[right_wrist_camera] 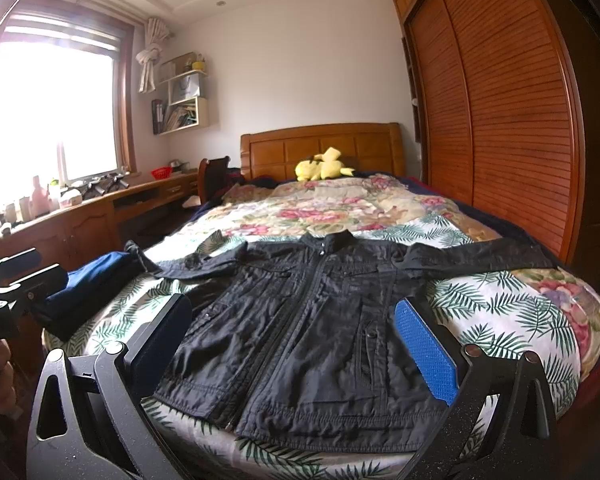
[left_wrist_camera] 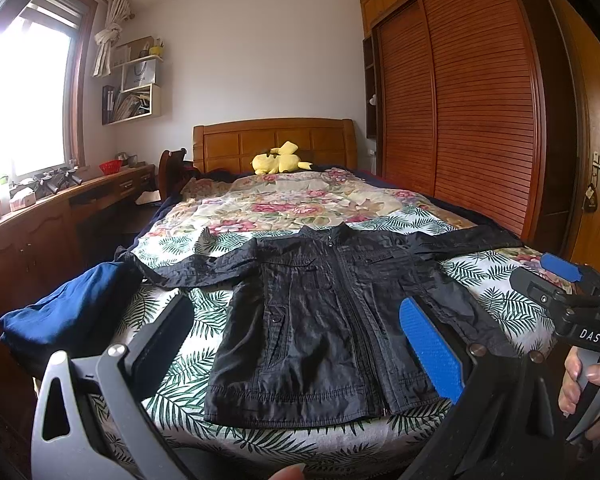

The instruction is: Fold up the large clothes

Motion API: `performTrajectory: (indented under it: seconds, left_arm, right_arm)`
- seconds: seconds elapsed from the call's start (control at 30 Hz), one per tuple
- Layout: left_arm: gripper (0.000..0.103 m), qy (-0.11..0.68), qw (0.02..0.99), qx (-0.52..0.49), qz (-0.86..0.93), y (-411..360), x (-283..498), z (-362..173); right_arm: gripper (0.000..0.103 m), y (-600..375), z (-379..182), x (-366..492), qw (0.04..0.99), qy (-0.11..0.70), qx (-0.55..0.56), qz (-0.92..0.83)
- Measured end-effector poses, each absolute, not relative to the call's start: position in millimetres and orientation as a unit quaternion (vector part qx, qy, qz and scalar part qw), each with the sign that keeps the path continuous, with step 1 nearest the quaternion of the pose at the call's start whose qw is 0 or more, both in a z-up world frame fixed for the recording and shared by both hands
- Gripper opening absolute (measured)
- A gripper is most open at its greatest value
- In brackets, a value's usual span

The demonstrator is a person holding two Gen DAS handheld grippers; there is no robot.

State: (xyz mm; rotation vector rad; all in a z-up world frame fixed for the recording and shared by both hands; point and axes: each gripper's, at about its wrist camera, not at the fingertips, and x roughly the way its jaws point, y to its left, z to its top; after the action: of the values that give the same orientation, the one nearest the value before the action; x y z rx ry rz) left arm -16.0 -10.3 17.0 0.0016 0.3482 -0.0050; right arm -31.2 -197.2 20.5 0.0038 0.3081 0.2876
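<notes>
Jacket (left_wrist_camera: 324, 320) lies flat on the bed (left_wrist_camera: 172, 384), collar at 12 o'clock, straight ahead of the left tool (left_wrist_camera: 296, 344), whose fingers stand apart and empty. From the right wrist, the right tool (right_wrist_camera: 292, 344), also parted, faces its hem; bedroom wardrobe (right_wrist_camera: 500, 120) at 2 o'clock.

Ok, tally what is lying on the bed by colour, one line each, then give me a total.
Black: 1, the jacket spread flat, front up, sleeves out
Dark blue: 1, the folded garment at the bed's left edge
Yellow: 1, the plush toy by the headboard
Total: 3
Both grippers hover open over the near edge, holding nothing.
</notes>
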Motion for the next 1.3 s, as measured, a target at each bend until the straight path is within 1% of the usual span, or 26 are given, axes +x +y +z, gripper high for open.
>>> performTrajectory:
  seconds: [0.97,1.3]
  left_arm:
    - [0.103,0.176,0.984,-0.001,-0.002,-8,-18,18]
    - [0.103,0.212,0.977,-0.01,0.013,10,9,-12]
  right_arm:
    - [0.103,-197,20,-32,0.978,0.154,0.003,0.144]
    - [0.103,-190,10,-23,0.974,0.17,-0.007,0.147]
